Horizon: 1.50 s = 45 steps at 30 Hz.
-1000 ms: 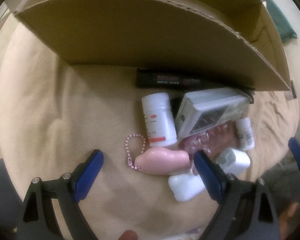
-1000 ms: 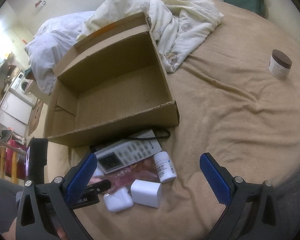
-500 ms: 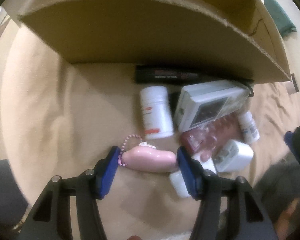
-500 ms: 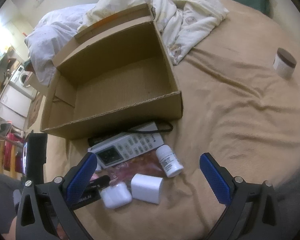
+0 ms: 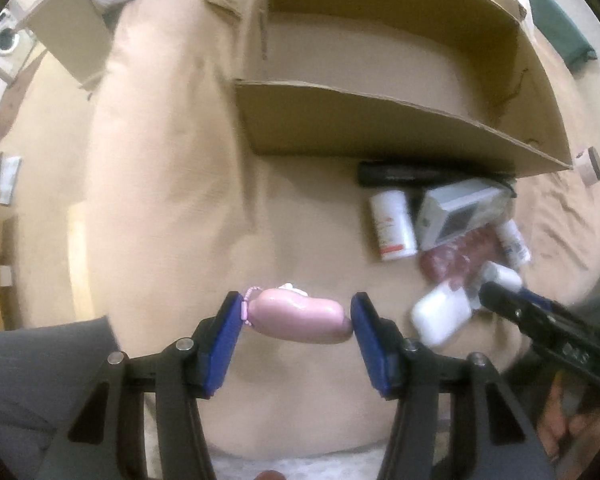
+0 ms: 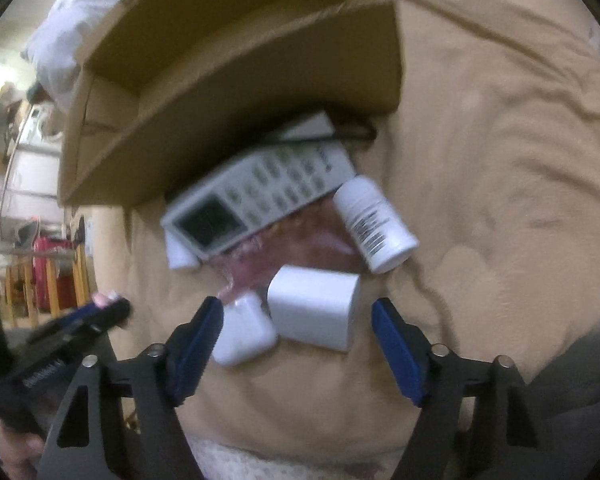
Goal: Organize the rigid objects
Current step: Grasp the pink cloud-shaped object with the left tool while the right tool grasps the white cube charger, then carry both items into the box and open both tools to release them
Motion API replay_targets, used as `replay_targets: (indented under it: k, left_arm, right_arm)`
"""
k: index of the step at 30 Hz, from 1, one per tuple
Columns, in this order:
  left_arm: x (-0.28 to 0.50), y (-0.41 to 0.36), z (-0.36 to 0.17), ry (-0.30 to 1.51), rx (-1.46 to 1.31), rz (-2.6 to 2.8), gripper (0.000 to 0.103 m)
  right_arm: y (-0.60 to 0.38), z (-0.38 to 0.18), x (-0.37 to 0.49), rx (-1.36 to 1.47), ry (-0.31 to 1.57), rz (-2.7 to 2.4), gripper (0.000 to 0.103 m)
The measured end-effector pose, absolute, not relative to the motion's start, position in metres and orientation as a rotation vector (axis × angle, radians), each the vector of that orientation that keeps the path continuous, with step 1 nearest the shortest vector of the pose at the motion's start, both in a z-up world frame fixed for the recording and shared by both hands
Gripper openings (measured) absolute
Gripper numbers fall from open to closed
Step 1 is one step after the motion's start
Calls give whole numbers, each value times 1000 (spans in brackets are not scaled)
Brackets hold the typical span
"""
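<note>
While clamping the pink keychain charm lengthwise between blue pads, left claw hangs clear of the tan bedspread, short of the empty cardboard box: pick done, transfer pending. Glossy, rounded, bean-shaped plastic, bead chain dangling at one end; likely slippery, so calls for a firm pinch, then a carry over the corrugated front wall and a release inside. Right claw, just been narrowing yet not pressing, straddles a smooth white earbud case and a boxy white charger. Next there: settling on one, then squeezing. Beyond lie a grey remote and a cylindrical white pill bottle.
</note>
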<state>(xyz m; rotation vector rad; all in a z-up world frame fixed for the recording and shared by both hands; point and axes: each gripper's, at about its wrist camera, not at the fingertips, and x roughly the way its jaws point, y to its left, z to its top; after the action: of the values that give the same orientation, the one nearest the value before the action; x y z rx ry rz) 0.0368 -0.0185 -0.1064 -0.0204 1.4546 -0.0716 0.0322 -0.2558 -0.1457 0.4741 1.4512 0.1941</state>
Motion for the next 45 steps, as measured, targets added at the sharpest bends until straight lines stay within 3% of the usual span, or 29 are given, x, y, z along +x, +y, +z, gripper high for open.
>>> replay_targets:
  k: [3,4,7,15,23,33,45]
  left_arm:
    - [35,-7,-112,1471,-55,-56,52]
    - [39,-5,-107,1473,-62,-51,52]
    - [36,10,-107,1475,-84,-42,52]
    - [32,-8,-89,1412,-59,-54,52]
    - [41,-8,-38,1325,-72,-77,52]
    - [91,-32,5,1212,-4,-114,52]
    - [141,-56,-28,1195,124,-127,52]
  right_arm:
    - [-250,-149,31,427,1460,182,62]
    - [-249,-149,31,410,1461,170,48]
    - [-249,-144,27,383,1432,163,45]
    - [-245,-113,14,334,1362,198,44]
    - [-243,-79,18,326,1269,239,44]
    - [-253,-25,58,328,1144,285,44]
    - [-240,-37,114,213,1092,306,44]
